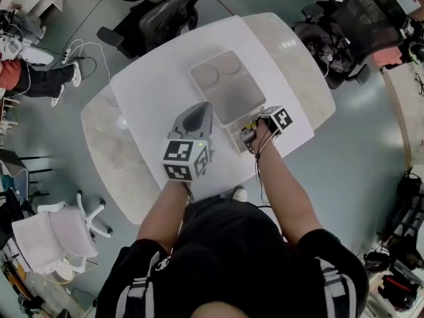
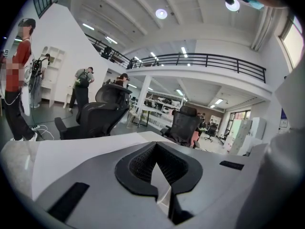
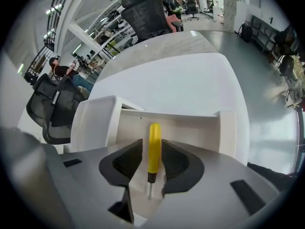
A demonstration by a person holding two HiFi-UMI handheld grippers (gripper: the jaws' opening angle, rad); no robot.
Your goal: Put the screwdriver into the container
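One yellow-handled screwdriver (image 3: 154,156) — likely light, stiff, a little slick — sits unpinched between the narrowly parted jaws of the right gripper (image 3: 151,141), inside the white container (image 3: 228,130); its thick handle looks the best place to grip.

A black office chair (image 1: 162,8) is standing beyond the white tabletop (image 1: 152,91). A white chair (image 1: 59,234) is sitting off the tabletop's near-left corner.

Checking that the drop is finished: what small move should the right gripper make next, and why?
Probably draw the right gripper straight back, without closing it. The yellow screwdriver seems to lie inside the white container, and the fingers stand apart around its handle with a gap showing on one side, so it looks let go.
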